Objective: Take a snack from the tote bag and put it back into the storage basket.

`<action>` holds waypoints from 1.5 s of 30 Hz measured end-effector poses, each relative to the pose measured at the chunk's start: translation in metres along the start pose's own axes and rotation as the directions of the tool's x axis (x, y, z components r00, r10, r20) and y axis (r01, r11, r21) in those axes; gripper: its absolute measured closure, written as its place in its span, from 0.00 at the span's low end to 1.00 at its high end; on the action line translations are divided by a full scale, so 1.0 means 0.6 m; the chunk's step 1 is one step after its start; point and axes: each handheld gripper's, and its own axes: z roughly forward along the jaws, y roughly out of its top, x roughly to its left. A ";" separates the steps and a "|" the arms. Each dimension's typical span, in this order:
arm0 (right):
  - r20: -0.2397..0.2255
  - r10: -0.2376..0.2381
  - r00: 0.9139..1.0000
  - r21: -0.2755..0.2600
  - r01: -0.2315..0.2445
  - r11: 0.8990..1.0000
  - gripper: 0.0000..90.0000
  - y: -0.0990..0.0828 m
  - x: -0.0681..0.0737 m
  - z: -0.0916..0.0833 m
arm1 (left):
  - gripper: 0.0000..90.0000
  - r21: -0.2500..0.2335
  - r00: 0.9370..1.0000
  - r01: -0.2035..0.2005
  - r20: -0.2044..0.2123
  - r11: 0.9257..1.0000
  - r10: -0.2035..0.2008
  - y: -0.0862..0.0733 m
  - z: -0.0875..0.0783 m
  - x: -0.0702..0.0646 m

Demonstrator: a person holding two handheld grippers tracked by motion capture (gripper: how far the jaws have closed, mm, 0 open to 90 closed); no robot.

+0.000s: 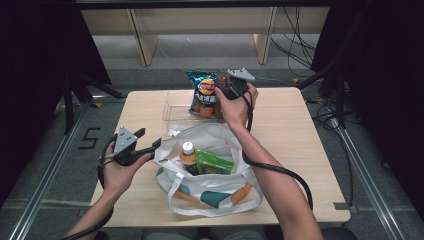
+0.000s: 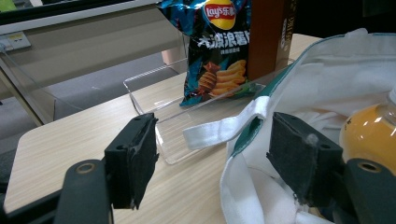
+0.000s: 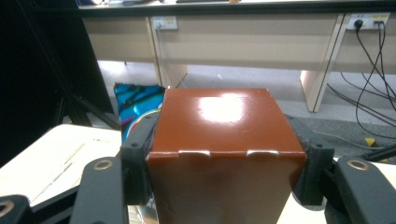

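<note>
Slippage is the main risk: the right gripper (image 3: 224, 161) clamps the brown box (image 3: 224, 140) between its jaws by glossy sides, while the left gripper (image 2: 219, 154), jaws wide, may lose the bag rim (image 2: 243, 140) lying between them

Chip bag (image 2: 218, 51): "Lay's" logo in red-and-yellow roundel at 12 o'clock of bag face, Chinese characters beside it; larger white Chinese characters below, too stylised to read. Brown box (image 2: 270, 37): small print on side, illegible. Floor, 9 o'clock of desk (image 1: 300, 130): black mark shaped like "5" (image 1: 89, 138).
</note>
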 end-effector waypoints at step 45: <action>-0.075 0.010 0.997 0.032 -0.008 0.999 0.32 -0.009 -0.010 -0.003 | 0.35 -0.003 1.000 0.005 0.003 1.000 -0.005 0.000 -0.001 0.001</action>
